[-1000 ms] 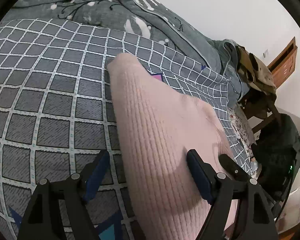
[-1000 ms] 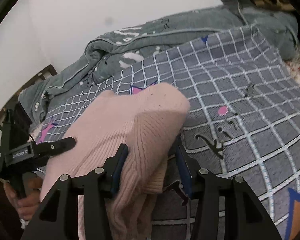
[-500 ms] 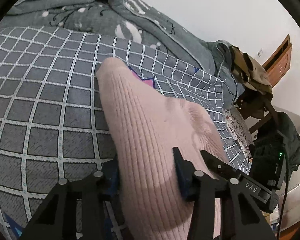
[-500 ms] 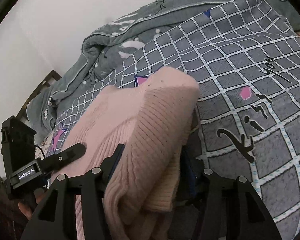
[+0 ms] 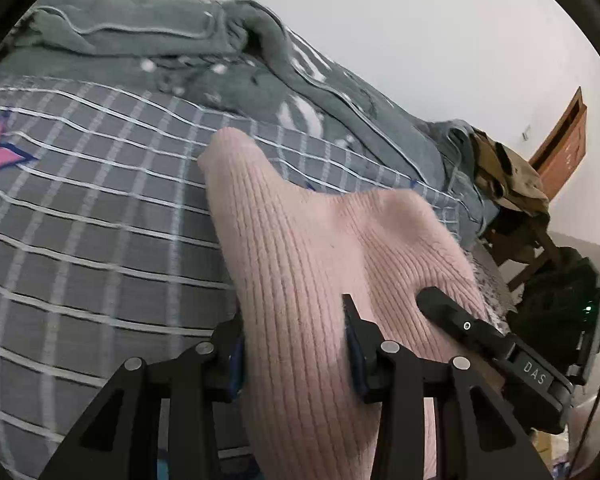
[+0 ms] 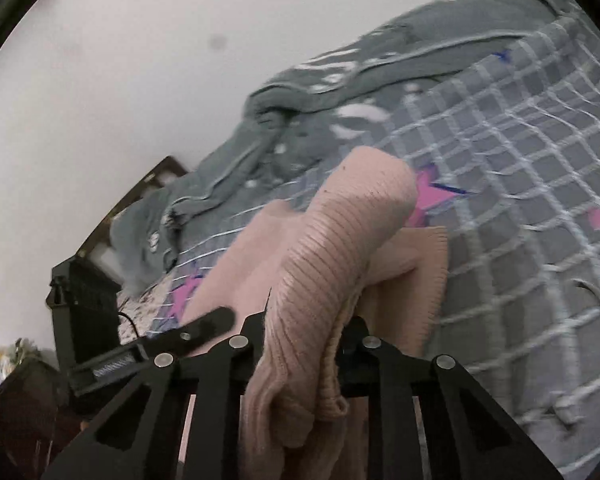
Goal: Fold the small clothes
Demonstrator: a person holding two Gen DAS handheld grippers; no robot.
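Observation:
A pink ribbed knit garment (image 5: pixel 300 240) lies bunched on the grey checked bed cover (image 5: pixel 100 220). My left gripper (image 5: pixel 292 316) has one side of it between its pads, and the jaws are closing on the fabric. In the right wrist view the same knit (image 6: pixel 340 240) humps up in a thick fold with a ribbed hem hanging at the right. My right gripper (image 6: pixel 306 320) pinches that fold, its jaws also closing. Each gripper's finger shows in the other's view, close beside the knit.
A rumpled grey quilt (image 5: pixel 260 92) is heaped along the wall behind the cover. Past the bed's right end stand a wooden chair piled with clothes (image 5: pixel 508 184), a dark bag (image 5: pixel 560 292) and a brown door (image 5: pixel 564 136). A black box (image 6: pixel 84 300) stands at the other end.
Both grippers went from open around the knit to closed on it. Both have then moved across the bed and slightly upward, pulling the garment up into a taller fold.

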